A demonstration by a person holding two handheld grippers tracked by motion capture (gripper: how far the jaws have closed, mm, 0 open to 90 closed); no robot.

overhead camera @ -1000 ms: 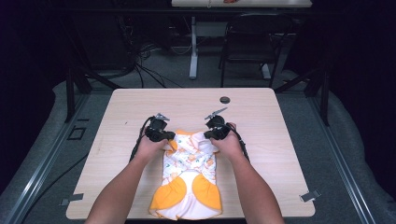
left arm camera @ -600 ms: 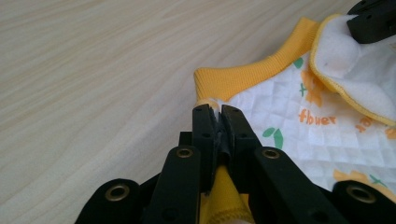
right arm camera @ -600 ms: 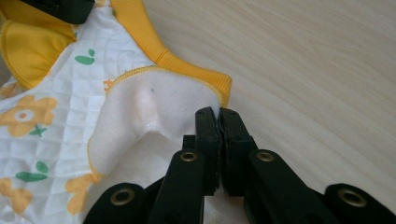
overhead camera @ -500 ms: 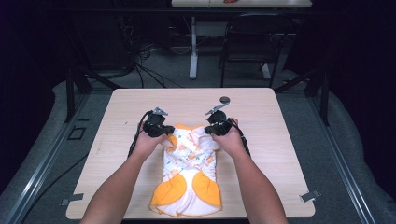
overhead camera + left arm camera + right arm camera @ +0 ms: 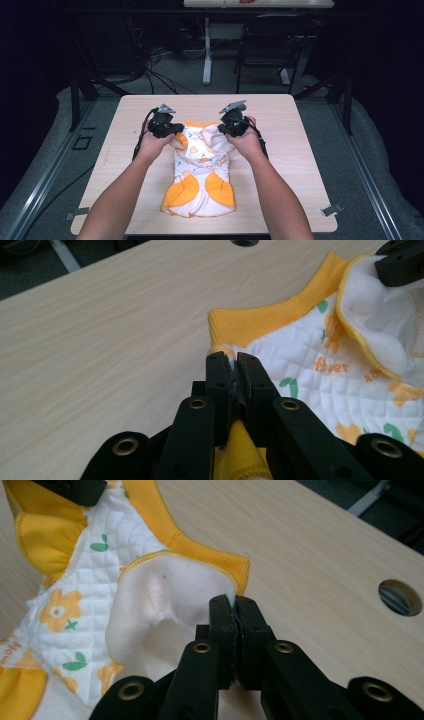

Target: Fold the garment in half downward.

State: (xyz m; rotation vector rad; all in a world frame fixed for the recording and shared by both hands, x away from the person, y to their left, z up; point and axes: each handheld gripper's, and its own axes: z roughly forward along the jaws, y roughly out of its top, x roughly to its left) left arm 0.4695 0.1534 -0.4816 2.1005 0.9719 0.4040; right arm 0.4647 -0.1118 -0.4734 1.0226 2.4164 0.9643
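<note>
Two grippers up over a light wooden table in the high view, one in each hand. Left gripper at the left top corner of a small baby garment, right gripper at the right top corner. White quilted cloth with orange flowers, green leaves and big orange patches low down. Top end lifted and bunched between the two grippers, bottom end flat on the table near the front edge. Forearms in from below, cables hanging from both grippers. Behind the table, a dark floor with a chair and loose wires. Next, the left gripper view: jaws of the left gripper pressed close together, pinching an orange-trimmed edge of the baby garment. Just past the jaw tips, a ribbed orange band, with bare table beyond it. At the top right corner, the black tip of the other gripper on a fold of soft white lining. Last, the right gripper view: jaws of the right gripper also pressed close together, pinching the fluffy white inner side of the baby garment by its orange rim. Quilted flower cloth off to the left. To the right, a round hole in the table.
</note>
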